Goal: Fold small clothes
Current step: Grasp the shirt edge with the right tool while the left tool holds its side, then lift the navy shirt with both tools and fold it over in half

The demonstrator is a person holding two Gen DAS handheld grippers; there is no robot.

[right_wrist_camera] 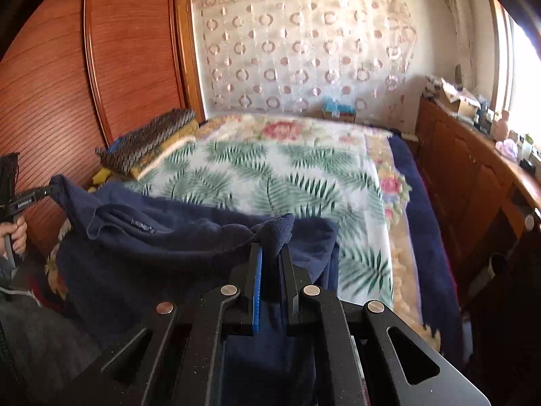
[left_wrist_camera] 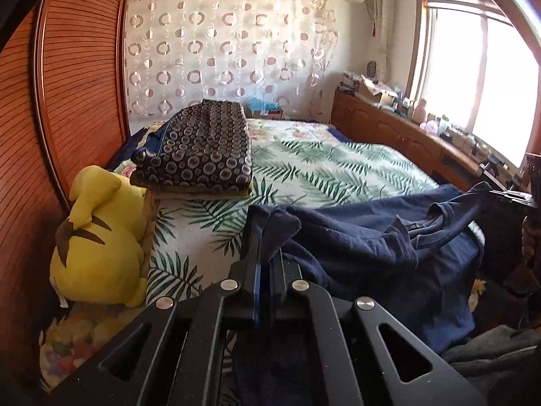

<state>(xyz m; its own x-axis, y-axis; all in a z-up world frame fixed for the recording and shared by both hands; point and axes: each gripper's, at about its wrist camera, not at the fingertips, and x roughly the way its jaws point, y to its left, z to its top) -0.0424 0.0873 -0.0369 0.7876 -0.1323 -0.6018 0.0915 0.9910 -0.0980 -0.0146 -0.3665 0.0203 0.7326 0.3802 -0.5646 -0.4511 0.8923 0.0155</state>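
A navy blue T-shirt (left_wrist_camera: 378, 247) hangs stretched between my two grippers above the near end of the bed. My left gripper (left_wrist_camera: 267, 237) is shut on one shoulder corner of it. My right gripper (right_wrist_camera: 272, 240) is shut on the other corner of the T-shirt (right_wrist_camera: 162, 237). The collar with its label faces up between them. The left gripper also shows at the far left of the right wrist view (right_wrist_camera: 50, 189), pinching the shirt's edge. The right gripper shows at the far right of the left wrist view (left_wrist_camera: 490, 189).
The bed (left_wrist_camera: 338, 169) has a palm-leaf blanket. A folded dark patterned pile (left_wrist_camera: 199, 149) lies at its left side by a yellow plush toy (left_wrist_camera: 98, 240). A wooden wardrobe (right_wrist_camera: 101, 67) stands to the left, a cluttered wooden cabinet (right_wrist_camera: 473, 169) under the window to the right.
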